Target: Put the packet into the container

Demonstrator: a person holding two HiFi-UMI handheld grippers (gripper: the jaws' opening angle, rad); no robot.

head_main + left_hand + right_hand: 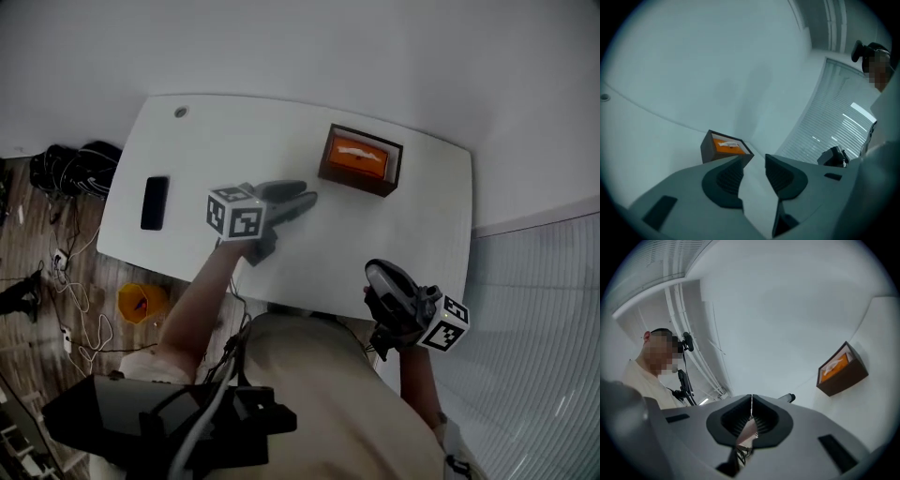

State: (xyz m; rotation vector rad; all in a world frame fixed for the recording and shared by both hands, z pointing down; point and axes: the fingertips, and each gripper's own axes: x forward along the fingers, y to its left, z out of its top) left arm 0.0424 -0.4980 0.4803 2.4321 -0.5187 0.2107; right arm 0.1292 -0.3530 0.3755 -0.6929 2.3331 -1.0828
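Observation:
A brown box container (pixel 359 174) stands on the white table (pixel 234 141) toward its far right. An orange packet (pixel 356 151) with white print lies inside it. The container (pixel 711 149) with the packet (pixel 727 145) shows just beyond my left gripper (pixel 754 159), and the container (pixel 843 376) with the packet (pixel 836 365) also shows in the right gripper view. The left gripper (pixel 309 195) hovers over the table's middle, pointing at the container, open with nothing between its pads. My right gripper (pixel 375 274) is held off the table's near right edge, and the right gripper (pixel 751 397) is shut and empty.
A flat black device (pixel 155 202) lies on the table's left part, with a small round grommet (pixel 181 112) at the far left corner. On the wooden floor to the left are an orange object (pixel 141 302) and black cables (pixel 75 169). A ribbed panel (pixel 544 309) borders the right.

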